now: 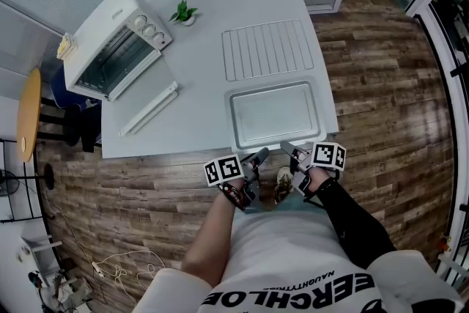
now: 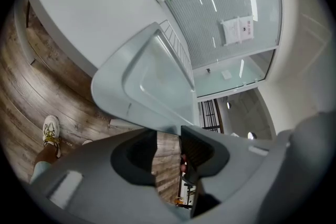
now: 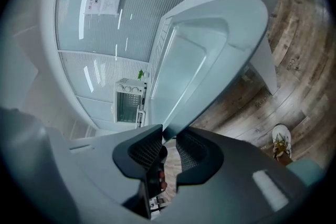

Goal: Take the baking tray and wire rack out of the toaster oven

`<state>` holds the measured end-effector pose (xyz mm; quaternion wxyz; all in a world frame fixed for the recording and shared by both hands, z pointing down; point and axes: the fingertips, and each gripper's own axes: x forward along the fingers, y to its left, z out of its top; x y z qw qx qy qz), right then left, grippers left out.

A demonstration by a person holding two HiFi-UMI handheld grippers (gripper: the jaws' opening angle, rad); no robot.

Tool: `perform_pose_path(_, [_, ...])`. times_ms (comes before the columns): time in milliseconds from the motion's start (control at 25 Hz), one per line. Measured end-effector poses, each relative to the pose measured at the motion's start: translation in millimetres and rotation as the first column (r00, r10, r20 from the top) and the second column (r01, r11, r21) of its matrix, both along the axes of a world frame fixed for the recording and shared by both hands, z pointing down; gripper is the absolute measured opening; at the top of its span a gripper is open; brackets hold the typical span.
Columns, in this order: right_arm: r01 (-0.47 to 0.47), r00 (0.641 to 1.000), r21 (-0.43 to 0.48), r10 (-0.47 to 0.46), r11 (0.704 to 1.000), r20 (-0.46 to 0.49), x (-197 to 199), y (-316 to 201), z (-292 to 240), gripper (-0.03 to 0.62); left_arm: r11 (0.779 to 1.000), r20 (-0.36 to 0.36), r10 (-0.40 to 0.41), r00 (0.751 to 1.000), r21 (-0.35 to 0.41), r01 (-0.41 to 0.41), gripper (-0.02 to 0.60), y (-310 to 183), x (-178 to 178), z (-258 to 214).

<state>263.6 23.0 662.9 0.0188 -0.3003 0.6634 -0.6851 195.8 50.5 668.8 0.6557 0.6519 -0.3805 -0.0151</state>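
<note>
White table point(image 1: 205, 48) taking up scene. Toaster oven point(image 1: 110, 40) sitting far left, door hanging open. Wire rack point(image 1: 267, 48) lying far right, baking tray point(image 1: 272, 113) lying near it. Left gripper point(image 1: 258, 156) jaws standing wide, clear of rim. Right gripper point(image 1: 293, 152) jaws opening, rim between them. Task looking almost finished.

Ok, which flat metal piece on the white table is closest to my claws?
The solid, rimmed silver baking tray nearest you; the slatted wire rack and narrow white strip lie farther off.

White shirt point(image 1: 293, 256) — 1 black sleeve point(image 1: 353, 220)
</note>
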Motion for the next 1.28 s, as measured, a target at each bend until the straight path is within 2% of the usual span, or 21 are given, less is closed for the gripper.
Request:
perform_pose_path(160, [0.012, 1.0, 0.014, -0.012, 1.0, -0.017, 9.6, 4.1, 0.7, 0.066, 0.999, 0.011, 0.038, 0.999, -0.013, -0.038, 0.161, 6.4, 3.8, 1.0])
perform_pose_path(360, [0.033, 0.996, 0.051, -0.029, 0.998, -0.081, 33.1, 12.3, 0.6, 0.072, 0.988, 0.035, 0.155, 0.987, 0.011, -0.155, 0.161, 12.2, 16.3, -9.7])
perform_pose_path(560, [0.083, 0.98, 0.12, -0.06, 0.989, -0.189, 56.0, 16.3, -4.3, 0.072, 0.966, 0.108, 0.236, 0.966, 0.083, -0.245, 0.161, 1.8, 24.7, -25.4])
perform_pose_path(680, [0.145, 0.956, 0.186, -0.089, 0.972, -0.28, 67.3, 16.1, -13.6, 0.072, 0.95, 0.179, 0.264, 0.948, 0.122, -0.287, 0.161, -8.5, 25.1, -34.4])
perform_pose_path(800, [0.246, 0.903, 0.287, -0.111, 0.926, -0.416, 76.9, 8.4, -30.1, 0.072, 0.938, 0.243, 0.248, 0.938, 0.181, -0.295, 0.161, -26.7, 23.2, -49.7])
perform_pose_path(880, [0.311, 0.858, 0.355, -0.099, 0.882, -0.505, 82.4, -1.8, -45.7, 0.072, 0.934, 0.255, 0.214, 0.943, 0.228, -0.274, 0.161, -41.4, 23.7, -64.6])
perform_pose_path(1000, [0.381, 0.788, 0.454, -0.027, 0.805, -0.615, 88.4, -24.4, -74.8, 0.072, 0.924, 0.276, 0.134, 0.952, 0.312, -0.221, 0.161, -65.0, 21.3, -93.9])
perform_pose_path(1120, [0.407, 0.742, 0.547, 0.084, 0.731, -0.665, 93.1, -49.4, -110.7, 0.072, 0.899, 0.341, 0.062, 0.938, 0.389, -0.201, 0.161, -85.5, 15.2, -119.7])
perform_pose_path(1280, [0.404, 0.726, 0.645, 0.202, 0.648, -0.657, 98.2, -75.2, -158.0, 0.075, 0.85, 0.444, -0.023, 0.896, 0.48, -0.216, 0.161, -104.0, 8.5, -153.6])
